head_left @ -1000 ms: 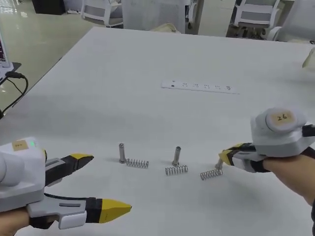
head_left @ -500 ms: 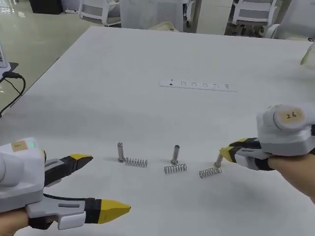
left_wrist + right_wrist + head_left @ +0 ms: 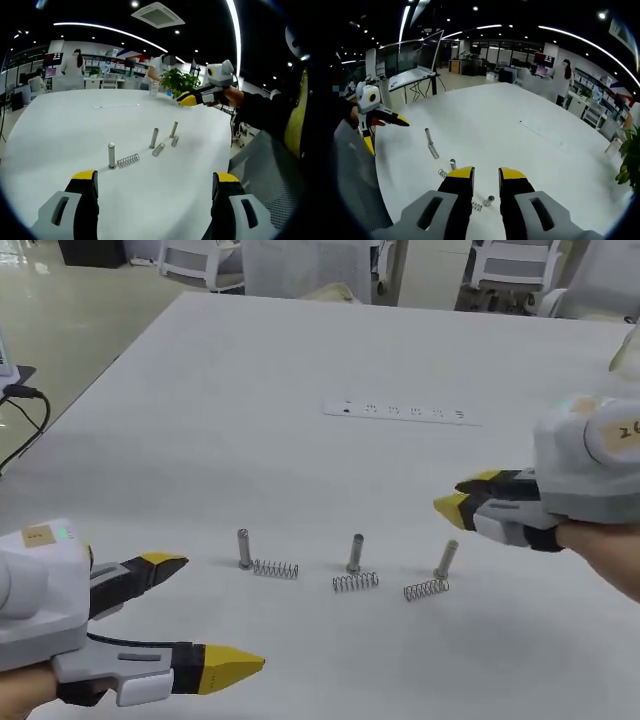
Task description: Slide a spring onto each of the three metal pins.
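— On the white table [image 3: 300, 360], three metal pins [image 3: 356, 553] stand in a row, and not one of them has a spring on it yet.
— Take them in turn. Left pin [image 3: 244, 548] is upright, and the left spring [image 3: 275, 569] lies on its side just to the right of its foot.
— Middle pin [image 3: 357, 545] next, with the middle spring [image 3: 356, 583] flat on the table just in front of it.
— Then the right pin [image 3: 446, 559], which looks to lean a little in the head view. The right spring [image 3: 426, 589] lies just in front of its base, but whether the two touch, I cannot tell.
— Now the claws. Left claw [image 3: 205, 612] sits low at the near left of the head view, jaws spread wide with nothing between them, well apart from the left pin.
— The left gripper view agrees: both yellow tips stand far apart, and the row of pins and springs sits out ahead between them.
— And the right claw [image 3: 460, 496]?
— Up off the table, above and to the right of the right pin, tips pointing left. Its jaws are parted by a narrow gap, and nothing is held in it.
— The right gripper view looks down past those jaws. The right pin and right spring are just under the tips, and the left claw is away at the far left.
— Farther back, a white power strip [image 3: 402, 413] lies across the table, well apart from the row.
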